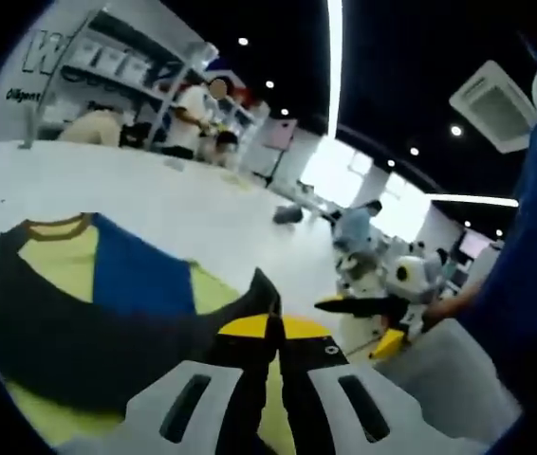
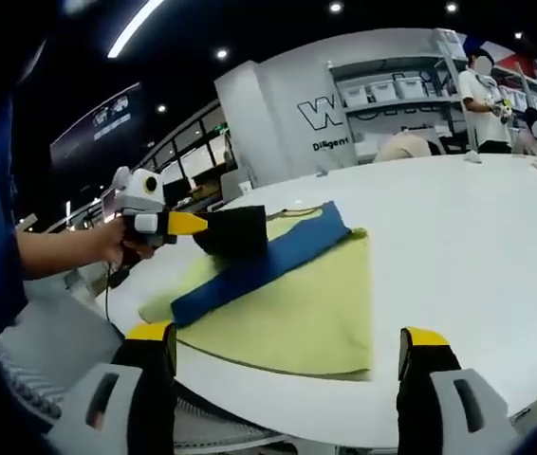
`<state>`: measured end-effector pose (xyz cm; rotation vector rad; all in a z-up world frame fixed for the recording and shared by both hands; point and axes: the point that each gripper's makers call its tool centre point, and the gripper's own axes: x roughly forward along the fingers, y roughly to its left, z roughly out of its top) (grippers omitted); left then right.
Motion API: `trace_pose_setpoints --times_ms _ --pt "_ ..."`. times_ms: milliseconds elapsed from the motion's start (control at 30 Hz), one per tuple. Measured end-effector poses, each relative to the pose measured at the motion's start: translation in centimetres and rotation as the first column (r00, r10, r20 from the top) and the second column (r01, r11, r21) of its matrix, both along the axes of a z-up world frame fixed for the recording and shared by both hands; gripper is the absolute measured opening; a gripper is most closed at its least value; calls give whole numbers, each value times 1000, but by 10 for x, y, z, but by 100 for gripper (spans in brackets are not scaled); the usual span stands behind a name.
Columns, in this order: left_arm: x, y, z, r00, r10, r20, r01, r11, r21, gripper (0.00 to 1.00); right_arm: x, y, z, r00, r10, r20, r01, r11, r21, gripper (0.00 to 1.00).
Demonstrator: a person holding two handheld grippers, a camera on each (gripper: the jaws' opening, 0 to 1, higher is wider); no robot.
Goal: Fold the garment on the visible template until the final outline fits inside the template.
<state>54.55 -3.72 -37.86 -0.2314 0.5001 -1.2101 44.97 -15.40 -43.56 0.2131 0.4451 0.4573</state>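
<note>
Garment (image 2: 278,294) is lying on the white table (image 2: 477,237), partly folded. You are carrying its dark sleeve (image 2: 235,230) across the body, clenched in the left gripper (image 2: 202,226). Right gripper (image 2: 287,355) is hanging released at the near hem. Next, lay the sleeve flat. Long axis is running collar (image 1: 57,226) to hem.

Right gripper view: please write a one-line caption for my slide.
Left tongs lift a black sleeve of the yellow-and-blue shirt on the white table.
</note>
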Motion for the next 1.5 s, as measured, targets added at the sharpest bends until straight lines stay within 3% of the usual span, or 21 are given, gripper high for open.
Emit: trace_pose_setpoints --times_ms 167,467,733,1000,1167,1267,1367,1500 --pt "-23 -1 -3 997 -74 -35 73 997 -10 0 -2 5 -1 1000 1 -11 -1 1000 14 99" --pt "-46 -8 -23 985 -164 -55 167 985 51 0 -4 1 -5 1000 -6 -20 6 1000 20 98" --pt "-54 -16 -23 985 -165 -55 168 984 58 0 -5 3 -7 1000 0 -28 0 1000 23 98" --pt "-62 -30 -39 986 -159 -57 164 982 92 1 -3 3 -6 1000 6 -31 -5 1000 24 98" --pt "-66 -29 -49 987 -154 -56 159 982 101 3 -4 5 -6 999 2 -32 -1 1000 28 97" --pt "-72 -24 -58 982 -183 -55 189 972 139 6 -5 8 -7 999 2 -37 -1 999 33 97" --pt "-74 -19 -57 979 -198 -56 204 971 121 5 -5 9 -8 999 0 -40 2 999 41 97" --pt "-67 -13 -46 990 -139 -11 139 985 106 21 -4 9 -8 999 -2 -40 3 999 41 97"
